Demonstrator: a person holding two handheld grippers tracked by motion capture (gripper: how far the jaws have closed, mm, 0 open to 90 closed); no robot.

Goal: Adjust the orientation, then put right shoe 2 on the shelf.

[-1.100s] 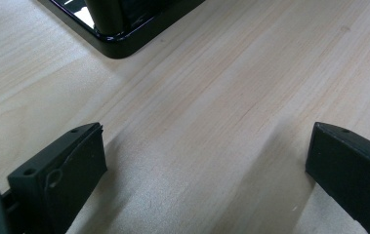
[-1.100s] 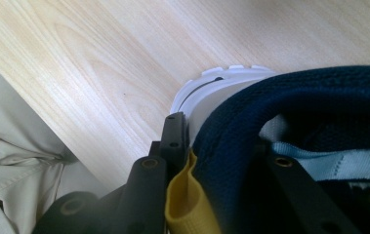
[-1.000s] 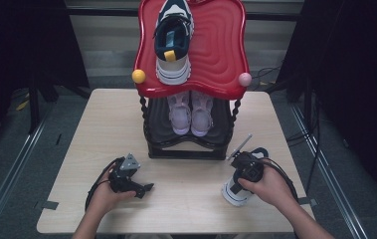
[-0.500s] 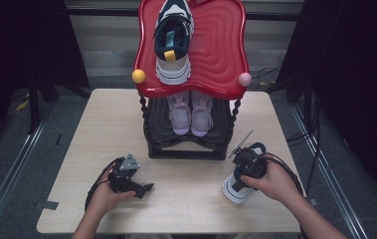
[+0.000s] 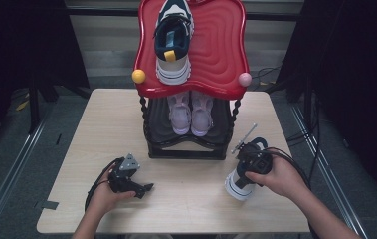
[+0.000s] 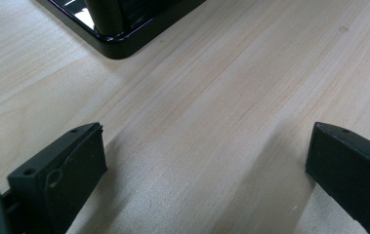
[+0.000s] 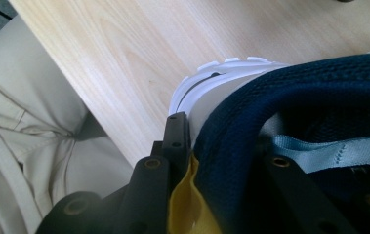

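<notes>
My right gripper [image 7: 221, 161] pinches the navy-and-white sneaker's [image 5: 239, 182] heel, now lifted higher, ready for shelving; left gripper [image 6: 207, 165] gapes, empty.

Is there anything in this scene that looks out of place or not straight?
One thing: a navy and white sneaker is off the rack, near the table's front right, tilted in the right claw, which grips its heel collar. Its mate sits alone on the red top shelf.

hand-held gripper [image 7: 221, 170]: clamped on navy shoe [image 7: 319, 92] heel collar | white sole over table [image 7: 124, 53]
</notes>
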